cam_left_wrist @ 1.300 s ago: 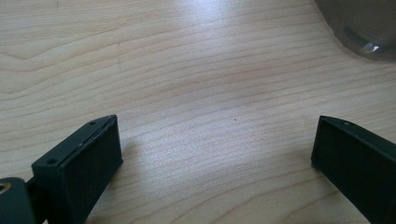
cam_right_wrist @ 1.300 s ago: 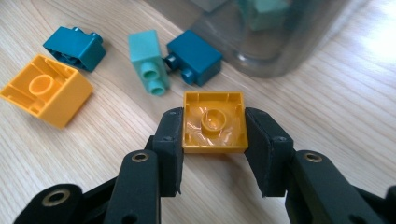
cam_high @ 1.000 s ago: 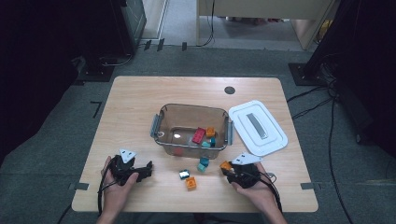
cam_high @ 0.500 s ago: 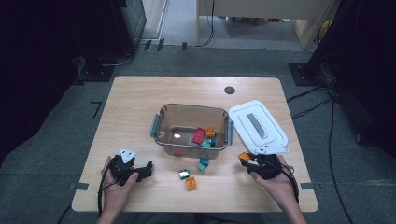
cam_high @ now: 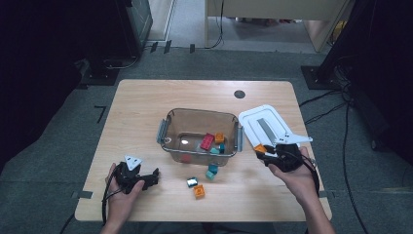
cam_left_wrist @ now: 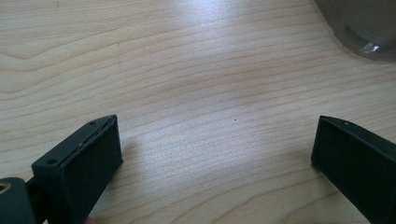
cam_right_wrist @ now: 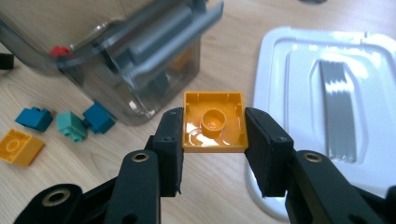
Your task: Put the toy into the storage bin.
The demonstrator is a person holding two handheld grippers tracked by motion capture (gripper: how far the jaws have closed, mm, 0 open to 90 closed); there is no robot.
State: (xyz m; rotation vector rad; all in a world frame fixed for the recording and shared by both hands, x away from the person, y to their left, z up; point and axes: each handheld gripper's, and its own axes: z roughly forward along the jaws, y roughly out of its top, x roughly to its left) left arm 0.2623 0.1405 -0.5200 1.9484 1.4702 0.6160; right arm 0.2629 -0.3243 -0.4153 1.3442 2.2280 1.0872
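My right gripper [cam_right_wrist: 214,135] is shut on an orange brick [cam_right_wrist: 214,122], its hollow underside facing the camera; in the high view this orange brick [cam_high: 260,148] hangs at the near left corner of the white lid [cam_high: 268,126]. The right gripper [cam_high: 263,152] sits just right of the clear bin [cam_high: 168,126], which holds a red brick [cam_high: 207,141], an orange one and teal ones. My left gripper [cam_high: 156,176] rests near the table's front left, open over bare wood [cam_left_wrist: 215,116], nothing between its jaws.
Loose bricks lie in front of the bin: a teal one [cam_high: 212,171], a small dark one [cam_high: 192,182] and an orange one [cam_high: 198,191]. The right gripper view shows teal bricks [cam_right_wrist: 70,123] and an orange brick [cam_right_wrist: 21,147] beside the bin wall.
My right gripper has carried the orange brick from the table in front of the bin rightward and up to the lid's near corner. The left gripper has stayed put.
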